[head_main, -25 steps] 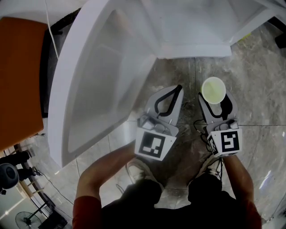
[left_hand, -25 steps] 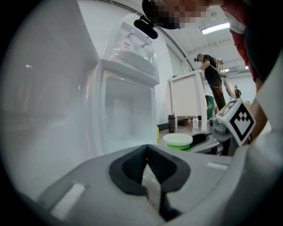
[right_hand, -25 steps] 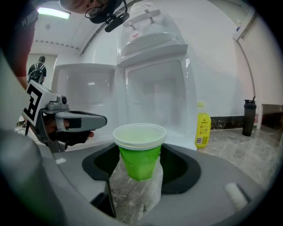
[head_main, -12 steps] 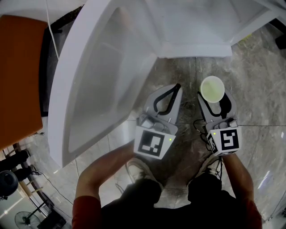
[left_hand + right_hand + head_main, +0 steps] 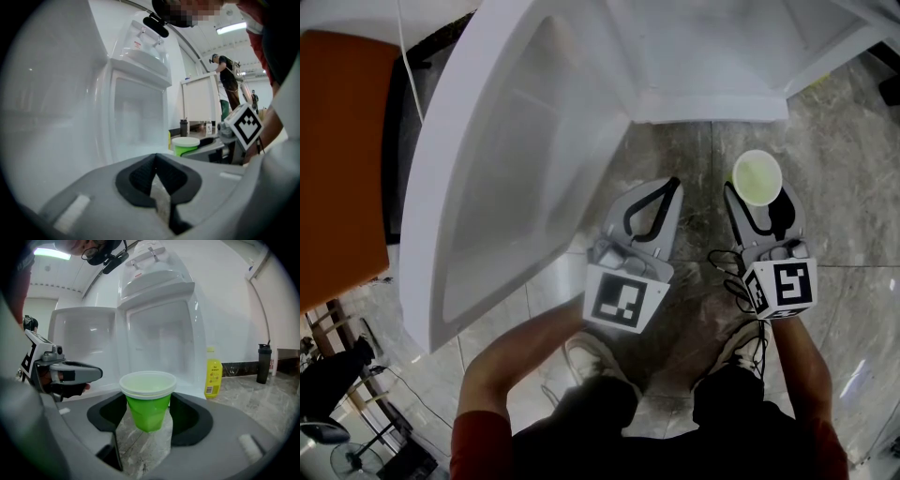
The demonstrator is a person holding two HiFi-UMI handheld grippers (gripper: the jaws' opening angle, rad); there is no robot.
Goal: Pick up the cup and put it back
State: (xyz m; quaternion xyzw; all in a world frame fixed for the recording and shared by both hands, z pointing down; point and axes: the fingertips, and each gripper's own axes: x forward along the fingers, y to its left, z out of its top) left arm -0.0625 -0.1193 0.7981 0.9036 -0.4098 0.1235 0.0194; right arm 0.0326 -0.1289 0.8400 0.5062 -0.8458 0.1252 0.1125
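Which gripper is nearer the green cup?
Right. The right gripper grips the cup between its jaws; the left gripper is apart from it, on the cup's left in the head view.

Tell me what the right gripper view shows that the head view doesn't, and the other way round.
Only the right gripper view: a yellow bottle and a dark bottle standing off to the right. Only the head view: an orange surface and the person's shoe. Both: the green cup gripped in the right gripper, the shut, empty left gripper, and the open white fridge.
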